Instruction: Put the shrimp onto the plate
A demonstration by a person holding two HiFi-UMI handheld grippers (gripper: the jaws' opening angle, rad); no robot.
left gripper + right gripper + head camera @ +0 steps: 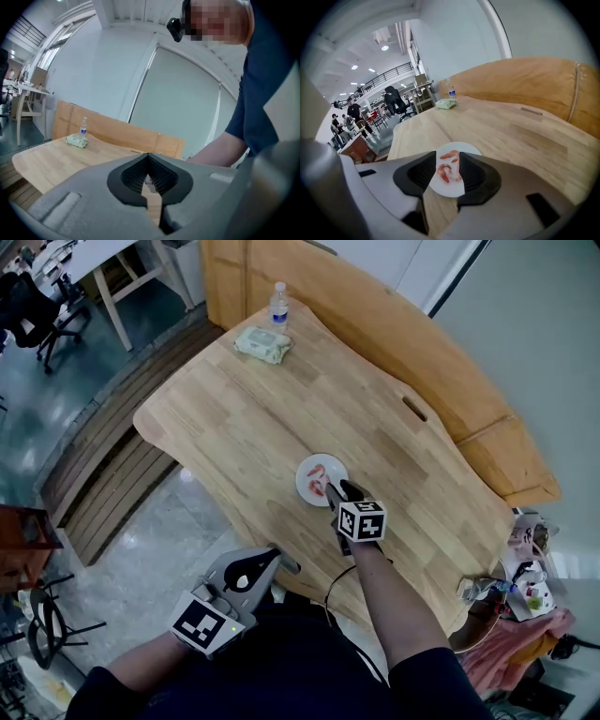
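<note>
A small white plate (308,472) sits on the wooden table (244,418), toward its near edge. Two pink shrimp (320,482) lie on it. My right gripper (339,493) hovers at the plate's near right rim, jaws open and nothing held. In the right gripper view the plate (451,183) and the shrimp (445,172) show through the gap of the right gripper (448,154). My left gripper (279,562) is held off the table's near edge by the person's body, shut and empty; in its own view the left gripper (149,157) points across the table.
A water bottle (278,304) and a green pack of wipes (263,343) stand at the table's far end. A wooden bench back (441,362) runs along the far right side. Small clutter (527,570) lies off the table at the right.
</note>
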